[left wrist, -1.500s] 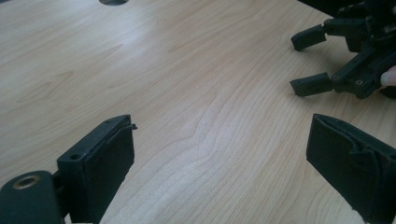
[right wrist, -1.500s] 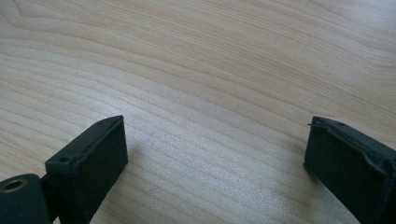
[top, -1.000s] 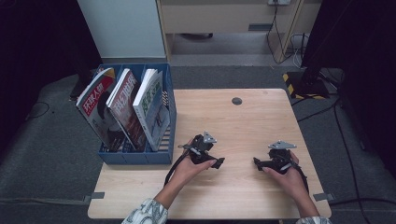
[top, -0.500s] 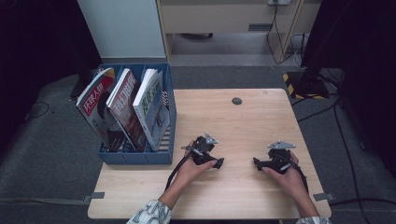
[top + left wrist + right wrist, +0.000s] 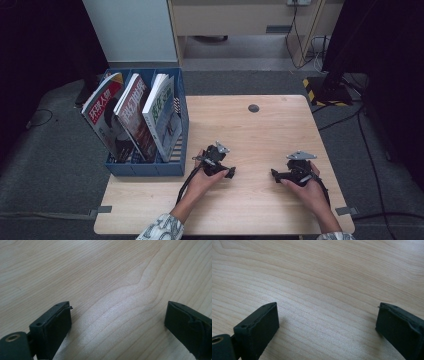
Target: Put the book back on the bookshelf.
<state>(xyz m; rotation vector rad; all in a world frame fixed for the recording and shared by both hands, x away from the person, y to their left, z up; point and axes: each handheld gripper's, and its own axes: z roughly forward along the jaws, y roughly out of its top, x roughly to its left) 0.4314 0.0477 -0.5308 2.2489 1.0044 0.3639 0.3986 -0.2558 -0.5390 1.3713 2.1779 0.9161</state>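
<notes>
— Where are your hands right now?

— Both low over the wooden tabletop [image 5: 260, 135], near my edge of it. My left gripper [image 5: 231, 173] sits left of centre with its tips turned toward the middle, and my right gripper [image 5: 274, 173] is off to the right, pointing back at it. The two are apart, with bare wood between them.

— Are they holding anything?

— No. In the left gripper view my left gripper [image 5: 117, 322] has its jaws spread wide, with nothing but pale wood grain between them. The right gripper view shows the same for my right gripper [image 5: 327, 321]: jaws released, plain tabletop in the gap.

— What is closest to you?

— The blue file box [image 5: 150, 167] at the left edge of the tabletop, just beside my left hand [image 5: 202, 180]. Three magazines [image 5: 135, 115] stand in it, leaning left, one in each compartment. Far across the tabletop there is a small dark round cap [image 5: 253, 108], well away from both grippers.
</notes>
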